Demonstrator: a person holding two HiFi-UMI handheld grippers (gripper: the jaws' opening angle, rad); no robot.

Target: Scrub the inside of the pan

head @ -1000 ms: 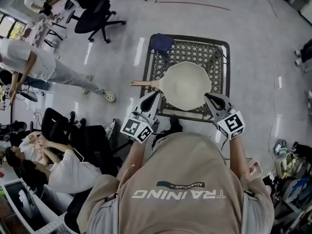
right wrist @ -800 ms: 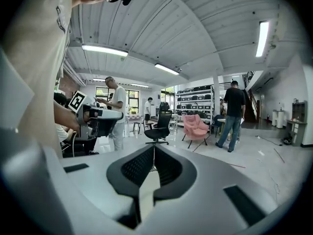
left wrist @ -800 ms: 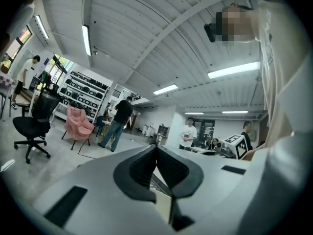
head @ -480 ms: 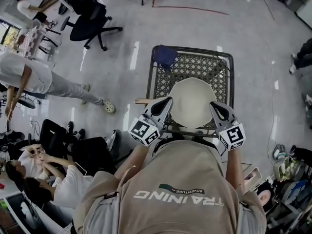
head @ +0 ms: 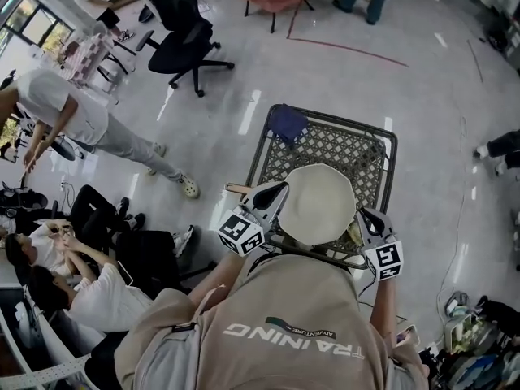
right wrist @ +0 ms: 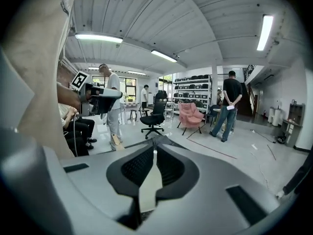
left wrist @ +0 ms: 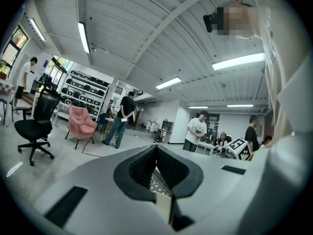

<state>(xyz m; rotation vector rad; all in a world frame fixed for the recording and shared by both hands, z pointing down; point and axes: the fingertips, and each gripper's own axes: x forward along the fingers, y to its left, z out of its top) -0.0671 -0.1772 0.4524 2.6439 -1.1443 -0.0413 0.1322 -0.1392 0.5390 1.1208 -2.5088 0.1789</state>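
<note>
A cream pan with a wooden handle pointing left sits on a black lattice metal table. My left gripper hovers over the pan's left rim near the handle, its jaws together and empty. My right gripper is at the pan's right rim, also shut on nothing. In the left gripper view the left gripper tilts up at the room and ceiling, its pads meeting. The right gripper view shows the right gripper closed the same way.
A dark blue cloth lies on the table's far left corner. A small yellowish thing sits by the pan's right edge. Seated people and a standing person are to the left, with a black office chair beyond.
The table and pan have slid lower and right in the head view as the camera shifted. Both grippers stay shut and now sit closer against the pan's two sides.
</note>
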